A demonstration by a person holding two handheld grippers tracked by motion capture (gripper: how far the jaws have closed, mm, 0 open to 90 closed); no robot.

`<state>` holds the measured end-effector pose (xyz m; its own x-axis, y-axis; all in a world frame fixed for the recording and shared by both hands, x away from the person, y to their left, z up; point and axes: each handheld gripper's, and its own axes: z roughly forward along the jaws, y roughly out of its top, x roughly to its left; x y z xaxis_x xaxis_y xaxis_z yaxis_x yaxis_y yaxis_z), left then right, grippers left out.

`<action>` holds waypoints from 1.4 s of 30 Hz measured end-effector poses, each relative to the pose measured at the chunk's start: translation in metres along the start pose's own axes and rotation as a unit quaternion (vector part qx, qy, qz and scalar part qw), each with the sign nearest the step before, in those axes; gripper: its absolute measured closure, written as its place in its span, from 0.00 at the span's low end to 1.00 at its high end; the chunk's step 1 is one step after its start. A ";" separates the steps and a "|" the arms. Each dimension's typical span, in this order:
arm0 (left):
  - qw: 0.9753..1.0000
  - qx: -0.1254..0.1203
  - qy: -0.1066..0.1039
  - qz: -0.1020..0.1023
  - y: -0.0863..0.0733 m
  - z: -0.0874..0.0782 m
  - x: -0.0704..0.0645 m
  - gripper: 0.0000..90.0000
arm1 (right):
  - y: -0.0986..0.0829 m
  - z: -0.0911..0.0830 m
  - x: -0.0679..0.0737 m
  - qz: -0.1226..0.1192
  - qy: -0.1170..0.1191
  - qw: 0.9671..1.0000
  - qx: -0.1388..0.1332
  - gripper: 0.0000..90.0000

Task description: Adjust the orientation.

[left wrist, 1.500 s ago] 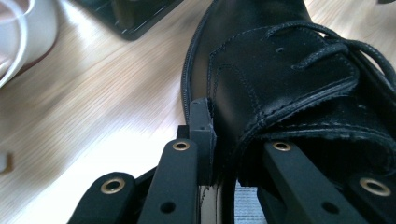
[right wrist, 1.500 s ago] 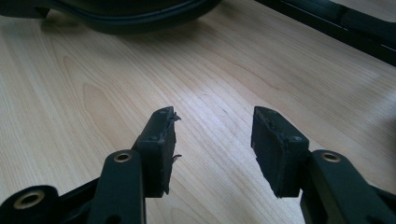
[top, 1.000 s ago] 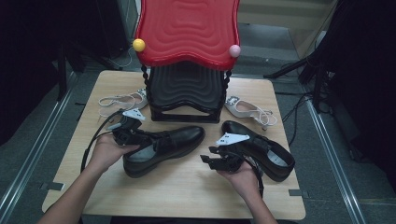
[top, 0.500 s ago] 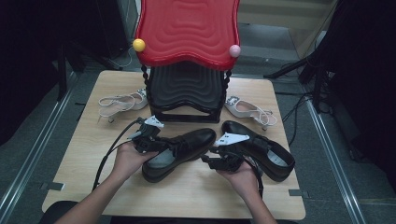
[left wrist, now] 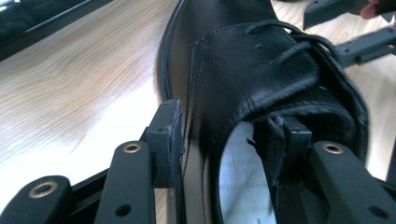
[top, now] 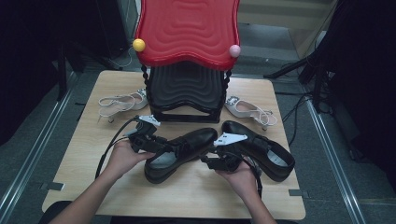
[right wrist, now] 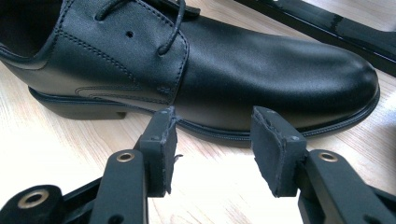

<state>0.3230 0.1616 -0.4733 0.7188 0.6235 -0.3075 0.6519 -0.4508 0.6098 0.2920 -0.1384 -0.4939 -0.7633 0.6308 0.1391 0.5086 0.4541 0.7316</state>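
Observation:
Two black lace-up shoes lie on the wooden table (top: 187, 198). My left gripper (top: 159, 145) is shut on the side wall of the left shoe (top: 187, 148) near its opening. In the left gripper view, one pad (left wrist: 170, 140) presses the outside of the shoe (left wrist: 243, 74) and the other sits inside on the pale insole. My right gripper (top: 209, 161) stands open between the two shoes. Its jaws (right wrist: 212, 144) face the side of the left shoe (right wrist: 261, 60), a short gap away. The right shoe (top: 261, 149) lies just behind my right hand.
A red-and-black wavy shoe rack (top: 187, 42) stands at the back middle of the table. One white sandal (top: 120, 103) lies to its left and another (top: 247, 109) to its right. Bare wood runs along the table's front edge.
My left gripper has carried the left black shoe rightward, close to the right gripper and the other shoe. The right gripper has stayed where it was.

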 end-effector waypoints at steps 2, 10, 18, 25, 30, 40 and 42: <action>1.000 -0.001 0.002 0.009 0.001 -0.009 0.000 0.58 | 0.000 0.000 0.000 0.000 -0.001 1.000 0.000 0.59; 0.999 -0.026 0.011 0.041 0.000 -0.048 0.001 0.66 | 0.000 0.000 0.002 0.004 -0.001 1.000 -0.001 0.64; 0.999 -0.020 -0.008 0.023 -0.014 -0.041 0.024 0.94 | 0.000 0.006 0.007 0.018 0.012 1.000 0.014 0.86; 1.000 0.014 -0.011 0.020 -0.020 -0.009 0.035 0.97 | 0.004 0.013 0.015 0.031 0.020 0.999 0.012 1.00; 0.999 0.035 -0.014 0.025 -0.021 0.006 0.031 0.98 | 0.006 0.018 0.019 0.022 0.013 1.000 0.012 1.00; 0.999 0.031 -0.035 0.015 -0.021 0.010 0.028 0.99 | 0.007 0.017 0.014 0.044 0.019 0.999 0.023 1.00; 0.999 0.031 -0.039 0.017 -0.021 0.012 0.025 0.99 | 0.007 0.016 0.012 0.047 0.016 0.999 0.022 1.00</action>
<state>0.3300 0.1788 -0.5026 0.7555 0.5574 -0.3444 0.6390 -0.5108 0.5751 0.2926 -0.1183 -0.4979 -0.7236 0.6514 0.2284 0.5954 0.4215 0.6840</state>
